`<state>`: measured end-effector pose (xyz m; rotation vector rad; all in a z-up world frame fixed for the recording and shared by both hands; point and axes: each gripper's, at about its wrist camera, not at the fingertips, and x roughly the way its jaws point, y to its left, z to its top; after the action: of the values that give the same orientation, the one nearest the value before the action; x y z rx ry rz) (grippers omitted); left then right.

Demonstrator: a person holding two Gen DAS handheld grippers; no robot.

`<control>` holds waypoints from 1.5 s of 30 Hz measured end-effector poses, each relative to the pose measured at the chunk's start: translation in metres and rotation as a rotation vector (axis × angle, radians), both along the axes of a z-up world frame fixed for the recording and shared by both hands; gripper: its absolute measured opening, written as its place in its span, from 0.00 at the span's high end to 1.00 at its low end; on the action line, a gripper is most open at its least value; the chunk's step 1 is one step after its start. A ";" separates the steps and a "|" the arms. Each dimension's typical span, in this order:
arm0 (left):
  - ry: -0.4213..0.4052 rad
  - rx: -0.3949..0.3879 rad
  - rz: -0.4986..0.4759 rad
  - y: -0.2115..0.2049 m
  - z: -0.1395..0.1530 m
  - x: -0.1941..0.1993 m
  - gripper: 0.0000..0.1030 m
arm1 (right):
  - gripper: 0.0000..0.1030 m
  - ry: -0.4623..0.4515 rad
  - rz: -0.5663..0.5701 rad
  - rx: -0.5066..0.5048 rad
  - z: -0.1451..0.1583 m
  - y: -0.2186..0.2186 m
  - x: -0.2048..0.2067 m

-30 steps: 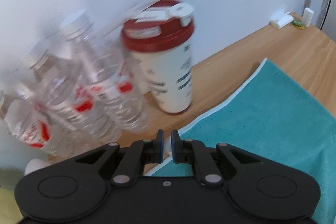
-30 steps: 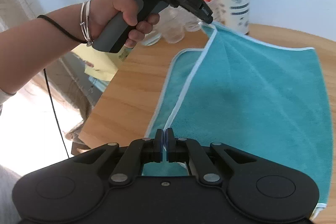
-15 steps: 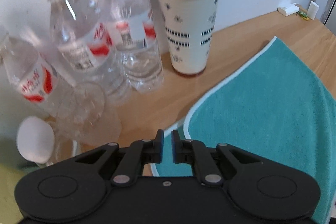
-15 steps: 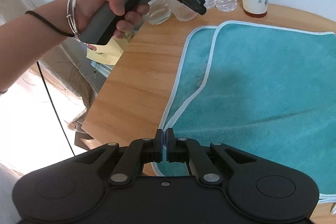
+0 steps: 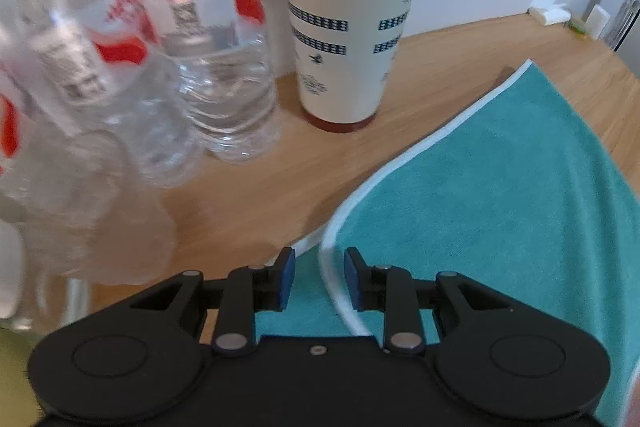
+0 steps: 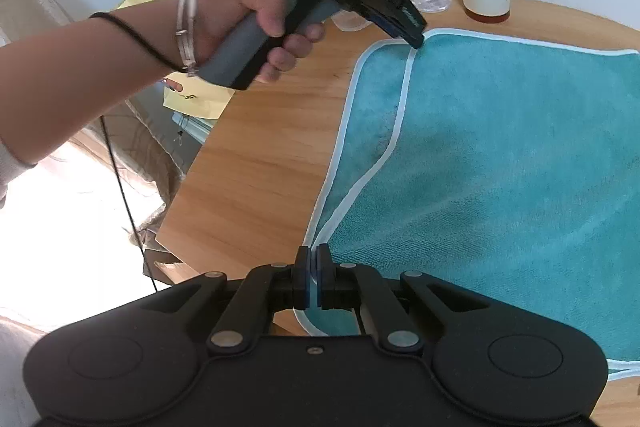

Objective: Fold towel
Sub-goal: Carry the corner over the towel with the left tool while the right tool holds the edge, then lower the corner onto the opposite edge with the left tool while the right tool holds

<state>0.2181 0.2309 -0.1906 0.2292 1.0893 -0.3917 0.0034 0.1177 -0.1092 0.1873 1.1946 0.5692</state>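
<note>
A teal towel [image 6: 500, 167] with white trim lies folded over on the wooden table [image 6: 260, 147], its top layer set slightly in from the bottom one. In the left wrist view my left gripper [image 5: 318, 259] hangs low over the towel's [image 5: 500, 207] far corner. Its jaws are opening, and the white hem runs between the blue pads [image 5: 286, 279] without being pressed. The right wrist view shows the left gripper [image 6: 408, 31] in a person's hand [image 6: 248, 11]. My right gripper [image 6: 313, 255] is shut on the towel's near corner hem.
Several clear water bottles [image 5: 224, 67] and a cream cup with a red lid [image 5: 352, 27] stand just beyond the towel's far corner, against the white wall. The table's left edge [image 6: 180, 211] drops off near my right gripper. Yellow paper [image 6: 192, 99] lies below it.
The left gripper came down to the table with the towel's far corner and its jaws parted. The raised top layer settled flat. The right gripper stayed shut on the near corner.
</note>
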 end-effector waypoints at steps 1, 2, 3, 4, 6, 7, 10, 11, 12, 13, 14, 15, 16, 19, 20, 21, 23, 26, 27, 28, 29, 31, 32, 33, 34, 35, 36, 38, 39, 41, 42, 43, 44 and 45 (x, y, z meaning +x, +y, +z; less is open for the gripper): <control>0.008 -0.001 -0.004 -0.002 -0.002 0.001 0.74 | 0.98 0.005 -0.001 0.002 -0.001 -0.001 0.001; 0.015 -0.001 -0.008 -0.003 -0.004 0.002 0.74 | 0.98 0.008 -0.001 0.004 -0.001 -0.001 0.001; 0.023 0.002 0.000 -0.003 -0.006 0.003 0.74 | 0.98 0.010 0.000 0.006 -0.001 -0.002 0.001; 0.031 0.006 0.009 -0.004 -0.009 0.005 0.74 | 0.98 0.011 0.001 0.007 -0.002 -0.003 0.000; 0.043 -0.011 0.024 -0.001 -0.012 0.009 0.74 | 0.98 0.015 0.002 0.009 -0.002 -0.004 0.000; 0.041 -0.019 0.027 -0.001 -0.012 0.010 0.74 | 0.98 0.015 0.003 0.009 -0.001 -0.004 0.000; 0.042 -0.026 0.032 -0.002 -0.012 0.014 0.76 | 0.98 0.014 0.006 0.013 -0.001 -0.006 -0.001; 0.045 -0.031 0.031 -0.002 -0.012 0.014 0.85 | 0.98 0.017 0.001 0.016 -0.001 -0.007 -0.001; 0.048 -0.036 0.023 -0.004 -0.013 0.015 0.92 | 0.98 0.021 -0.004 0.019 -0.002 -0.008 -0.001; 0.042 -0.026 0.020 -0.005 -0.012 0.014 0.93 | 0.98 0.023 -0.009 0.019 -0.002 -0.009 -0.002; 0.038 -0.021 0.017 -0.005 -0.011 0.014 0.95 | 0.98 0.023 -0.014 0.018 -0.003 -0.010 -0.002; 0.033 -0.021 0.013 -0.006 -0.010 0.013 0.96 | 0.98 0.023 -0.018 0.020 -0.003 -0.011 -0.002; 0.023 -0.020 0.015 -0.006 -0.008 0.012 0.96 | 0.98 0.022 -0.020 0.022 -0.003 -0.012 -0.002; 0.015 -0.022 0.027 -0.004 -0.005 0.013 0.96 | 0.98 0.017 -0.014 0.024 -0.002 -0.011 -0.003; 0.014 -0.022 0.029 -0.003 -0.004 0.013 0.97 | 0.98 0.015 -0.011 0.024 -0.002 -0.010 -0.004; 0.013 -0.023 0.031 -0.002 -0.003 0.013 0.97 | 0.98 0.013 -0.007 0.024 -0.002 -0.009 -0.005; 0.009 -0.023 0.048 0.002 0.000 0.013 0.97 | 0.98 0.008 0.005 0.025 -0.002 -0.007 -0.007; -0.009 -0.012 0.079 0.008 0.005 0.012 0.97 | 0.98 0.005 0.020 0.027 -0.003 -0.004 -0.008; -0.011 -0.011 0.081 0.011 0.006 0.012 0.97 | 0.98 0.005 0.025 0.029 -0.003 -0.004 -0.008; -0.014 -0.010 0.084 0.013 0.007 0.011 0.97 | 0.98 0.004 0.032 0.030 -0.003 -0.003 -0.008; -0.016 -0.009 0.086 0.015 0.008 0.010 0.97 | 0.98 0.003 0.040 0.029 -0.004 -0.001 -0.008; -0.022 0.002 0.090 0.018 0.009 0.008 0.97 | 0.98 0.005 0.052 0.028 -0.004 0.001 -0.007; -0.025 0.009 0.092 0.020 0.010 0.006 0.97 | 0.98 0.008 0.060 0.029 -0.004 0.002 -0.006; -0.028 0.015 0.094 0.022 0.011 0.005 0.97 | 0.98 0.011 0.063 0.031 -0.004 0.002 -0.006; -0.022 0.015 0.097 0.025 0.011 0.004 0.97 | 0.98 0.016 0.072 0.034 -0.004 0.003 -0.005; -0.026 0.022 0.105 0.028 0.011 0.003 0.97 | 0.98 0.019 0.082 0.033 -0.004 0.004 -0.004; -0.026 0.027 0.108 0.030 0.011 0.003 0.97 | 0.98 0.022 0.087 0.032 -0.003 0.005 -0.003; -0.023 0.043 0.118 0.037 0.009 0.001 0.97 | 0.98 0.038 0.096 0.024 -0.007 0.007 -0.002; -0.022 0.044 0.122 0.039 0.009 0.001 0.97 | 0.98 0.048 0.098 0.019 -0.010 0.008 -0.001; -0.022 0.051 0.130 0.044 0.006 -0.001 0.97 | 0.98 0.065 0.110 0.004 -0.015 0.010 0.000; -0.020 0.056 0.132 0.046 0.004 -0.002 0.97 | 0.98 0.072 0.114 -0.003 -0.017 0.011 0.001; -0.019 0.058 0.133 0.051 0.003 -0.006 0.97 | 0.98 0.080 0.121 -0.009 -0.020 0.011 0.001; -0.018 0.055 0.136 0.053 0.002 -0.006 0.97 | 0.98 0.087 0.125 -0.012 -0.022 0.012 0.001; -0.017 0.053 0.139 0.055 0.001 -0.007 0.97 | 0.98 0.092 0.130 -0.015 -0.025 0.013 0.001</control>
<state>0.2115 0.2856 -0.1895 0.2019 1.0925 -0.2371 0.0048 0.1303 -0.1338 0.1246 1.3070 0.6710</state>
